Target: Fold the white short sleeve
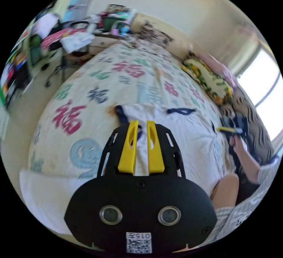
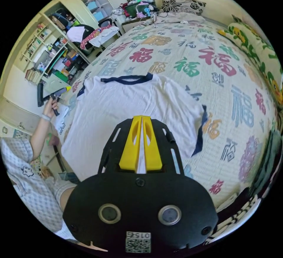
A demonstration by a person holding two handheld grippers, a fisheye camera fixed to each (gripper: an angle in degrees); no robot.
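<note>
The white short sleeve shirt (image 2: 129, 107) with navy collar (image 2: 126, 79) and navy sleeve trim (image 2: 201, 129) lies spread flat on the patterned bedspread (image 2: 206, 63). In the left gripper view the shirt (image 1: 185, 143) lies below my left gripper (image 1: 142, 122), whose yellow jaws stand a narrow gap apart with nothing between them. My right gripper (image 2: 141, 118) hovers over the shirt's lower part with its jaws together. Each view also catches the other tool: the right gripper (image 1: 228, 129) in a hand at the bed's side, and the left gripper (image 2: 56, 93) held beside the bed's edge.
A yellow-green pillow (image 2: 250, 42) and a dark floral pillow (image 2: 182, 4) lie at the bed's far sides. Crowded shelves (image 2: 50, 54), a chair piled with clothes (image 2: 94, 36) and a cluttered desk (image 2: 138, 10) stand beyond. A person's arm (image 2: 39, 134) and knee (image 1: 227, 187) are at the bed's edge.
</note>
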